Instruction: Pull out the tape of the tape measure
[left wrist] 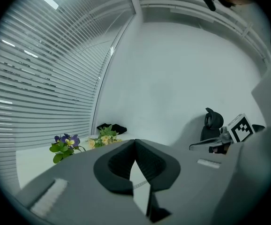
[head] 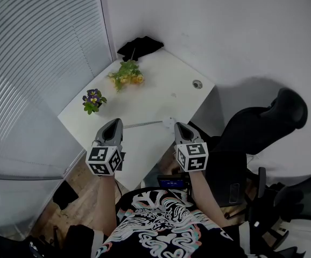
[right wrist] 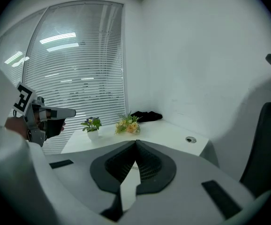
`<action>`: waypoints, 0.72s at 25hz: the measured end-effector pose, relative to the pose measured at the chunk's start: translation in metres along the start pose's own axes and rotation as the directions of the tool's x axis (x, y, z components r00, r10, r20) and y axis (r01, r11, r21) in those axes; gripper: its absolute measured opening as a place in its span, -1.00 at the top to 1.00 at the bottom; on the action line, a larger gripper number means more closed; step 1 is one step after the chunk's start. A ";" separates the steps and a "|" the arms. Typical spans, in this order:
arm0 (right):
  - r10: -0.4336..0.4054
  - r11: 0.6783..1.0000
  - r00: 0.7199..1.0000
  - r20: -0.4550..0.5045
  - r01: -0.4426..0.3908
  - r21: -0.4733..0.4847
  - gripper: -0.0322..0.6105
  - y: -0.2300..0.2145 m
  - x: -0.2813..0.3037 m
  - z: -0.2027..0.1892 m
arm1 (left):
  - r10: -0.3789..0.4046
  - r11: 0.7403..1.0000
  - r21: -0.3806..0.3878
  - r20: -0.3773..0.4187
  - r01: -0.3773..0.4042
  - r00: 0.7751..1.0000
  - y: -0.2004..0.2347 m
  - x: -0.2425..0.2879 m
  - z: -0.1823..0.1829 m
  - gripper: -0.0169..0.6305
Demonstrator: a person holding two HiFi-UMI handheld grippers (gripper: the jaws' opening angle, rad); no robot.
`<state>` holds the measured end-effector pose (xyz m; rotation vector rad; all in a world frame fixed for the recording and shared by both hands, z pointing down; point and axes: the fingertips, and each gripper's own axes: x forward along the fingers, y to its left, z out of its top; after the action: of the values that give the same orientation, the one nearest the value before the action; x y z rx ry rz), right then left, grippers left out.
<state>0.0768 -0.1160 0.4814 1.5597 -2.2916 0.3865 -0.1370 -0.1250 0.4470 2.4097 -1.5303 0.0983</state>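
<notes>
Left tongs [head: 114,122]: clenched, empty | right tongs [head: 180,126]: clenched, empty | both tipped down over desk [head: 155,98]

The tape measure [head: 169,122] is a small, whitish, rounded case that sits on the white table [head: 161,93], just below the middle of the head view. Its tape [head: 143,124] is out of the case. It shows as a thin pale strip running left from the case and sloping slightly down towards the lower left, nearly straight. Low in the centre of the left gripper view, a short slanting piece of pale strip [left wrist: 140,184] shows faintly. Any markings on it are too small to read.
</notes>
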 end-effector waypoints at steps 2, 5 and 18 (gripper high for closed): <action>0.004 1.000 1.000 -0.001 -0.004 -0.009 0.89 0.000 0.000 0.001 | -0.004 1.000 -0.004 -0.001 0.004 1.000 -0.001 0.001 0.000 0.94; 0.006 1.000 1.000 -0.005 -0.006 -0.017 0.89 0.000 0.001 0.001 | -0.007 1.000 -0.006 -0.001 0.007 1.000 -0.002 0.003 0.000 0.94; 0.002 1.000 1.000 -0.017 -0.002 -0.007 0.89 -0.007 0.002 -0.004 | -0.003 1.000 -0.018 -0.008 0.003 1.000 0.002 0.004 -0.005 0.94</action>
<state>0.0829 -0.1181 0.4861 1.5454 -2.2794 0.3900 -0.1363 -0.1283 0.4528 2.3942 -1.5174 0.0931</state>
